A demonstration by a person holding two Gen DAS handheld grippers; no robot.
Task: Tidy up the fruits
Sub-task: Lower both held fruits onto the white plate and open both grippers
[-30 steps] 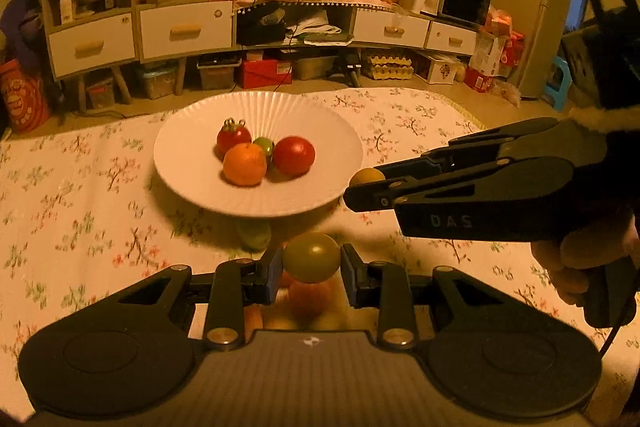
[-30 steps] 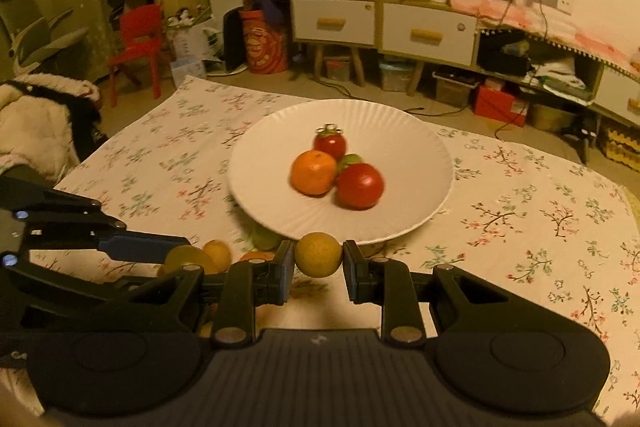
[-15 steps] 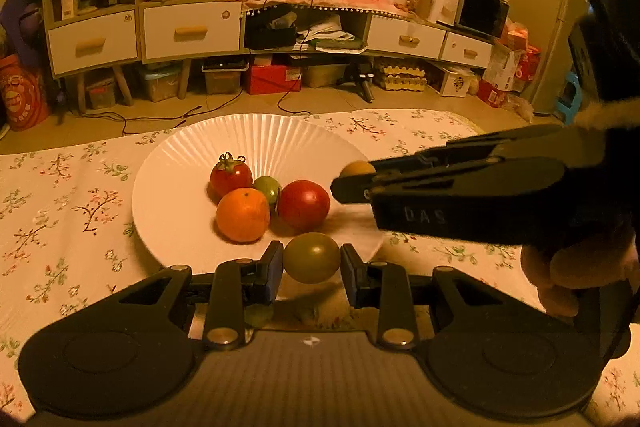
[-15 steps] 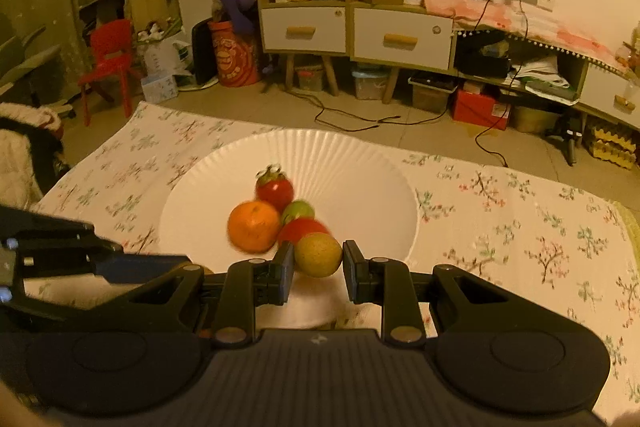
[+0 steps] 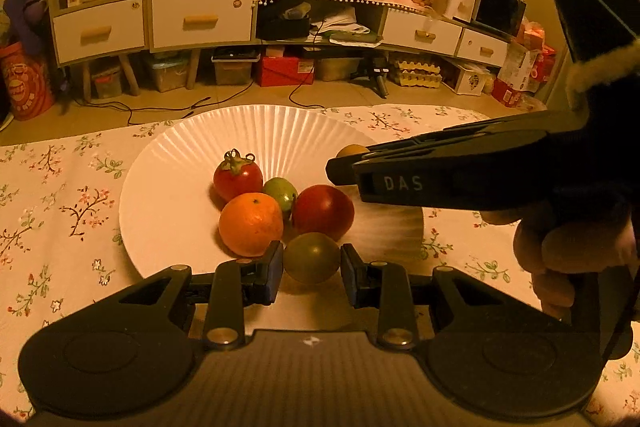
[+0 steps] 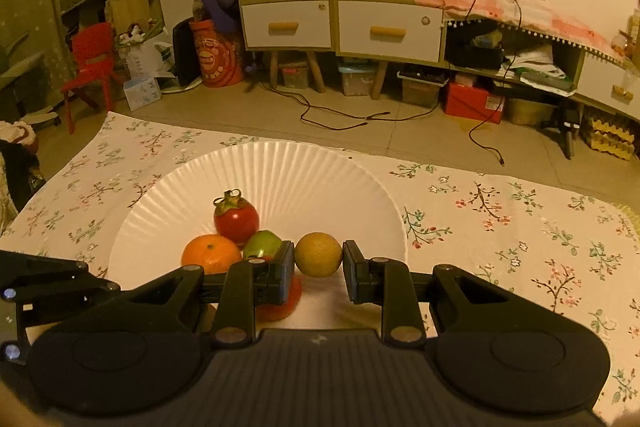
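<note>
A white fluted plate (image 5: 180, 183) (image 6: 320, 187) on the floral cloth holds a stemmed tomato (image 5: 237, 175) (image 6: 236, 218), an orange (image 5: 251, 223) (image 6: 210, 253), a small green fruit (image 5: 281, 190) (image 6: 262, 243) and a red tomato (image 5: 323, 211). My left gripper (image 5: 311, 263) is shut on a dark green tomato (image 5: 311, 258) over the plate's near edge. My right gripper (image 6: 318, 259) is shut on a yellow-brown round fruit (image 6: 318, 254) (image 5: 352, 149) over the plate's right part. The right gripper's body shows in the left wrist view (image 5: 440, 171).
The floral tablecloth (image 6: 520, 227) covers the table around the plate. Beyond the far edge lie floor cables (image 6: 360, 119), white drawer cabinets (image 6: 388, 31), storage boxes and a red chair (image 6: 90, 63). The left gripper's side shows at the lower left of the right wrist view (image 6: 44, 291).
Both grippers have moved forward with their fruits, from the table in front of the plate to over the plate. The plate's fruits now lie close ahead of the fingers.
</note>
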